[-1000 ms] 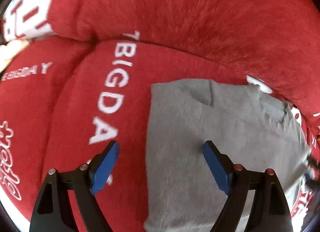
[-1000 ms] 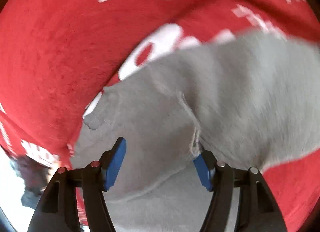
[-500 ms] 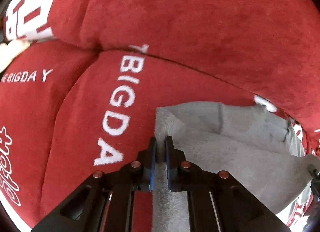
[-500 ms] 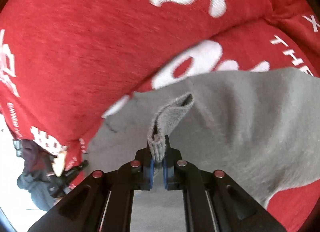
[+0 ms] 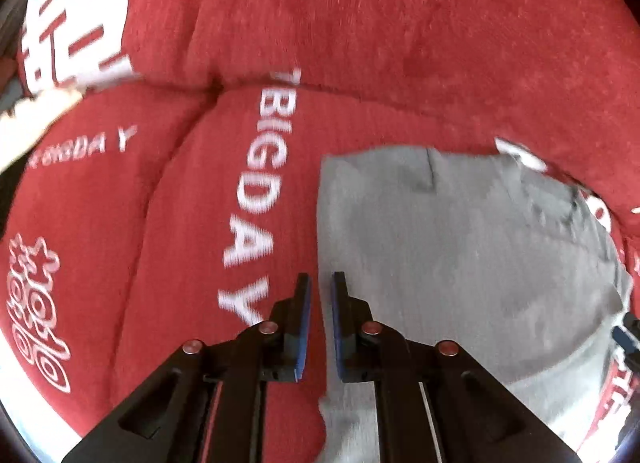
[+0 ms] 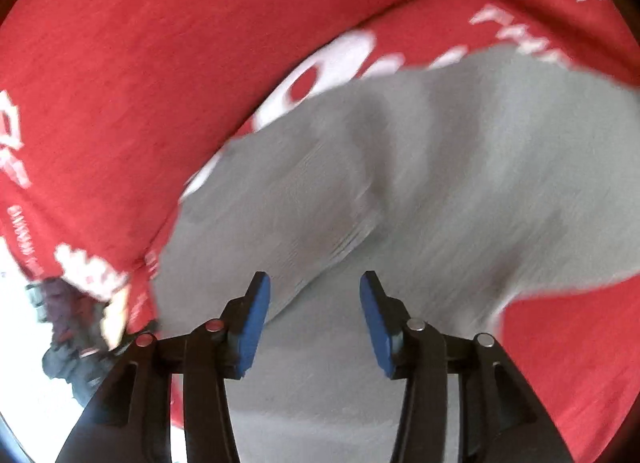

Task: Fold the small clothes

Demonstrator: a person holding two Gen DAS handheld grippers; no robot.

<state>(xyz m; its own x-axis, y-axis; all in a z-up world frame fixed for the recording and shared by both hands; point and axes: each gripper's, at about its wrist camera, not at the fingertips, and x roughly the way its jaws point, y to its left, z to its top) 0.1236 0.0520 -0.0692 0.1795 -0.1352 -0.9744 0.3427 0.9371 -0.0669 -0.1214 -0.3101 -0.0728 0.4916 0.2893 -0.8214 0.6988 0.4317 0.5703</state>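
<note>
A grey garment (image 5: 460,263) lies spread on a red sofa cushion (image 5: 180,263) printed with white letters. My left gripper (image 5: 321,283) sits at the garment's left edge. Its blue pads (image 5: 304,327) are almost together, and the edge runs into the narrow gap between them. In the right wrist view the same grey garment (image 6: 420,191) fills the middle, blurred by motion. My right gripper (image 6: 314,283) hangs just over it, open, with nothing between its blue pads (image 6: 252,323).
The red back cushion (image 5: 360,23) rises right behind the garment. A pale object (image 5: 32,119) lies at the sofa's far left. Dark clutter (image 6: 72,343) shows on a white floor past the cushion edge, at the lower left of the right wrist view.
The right gripper has let go of the pinched fold and opened. The garment, lifted half a second ago, now lies flat. The left gripper stays nearly closed at the left edge.
</note>
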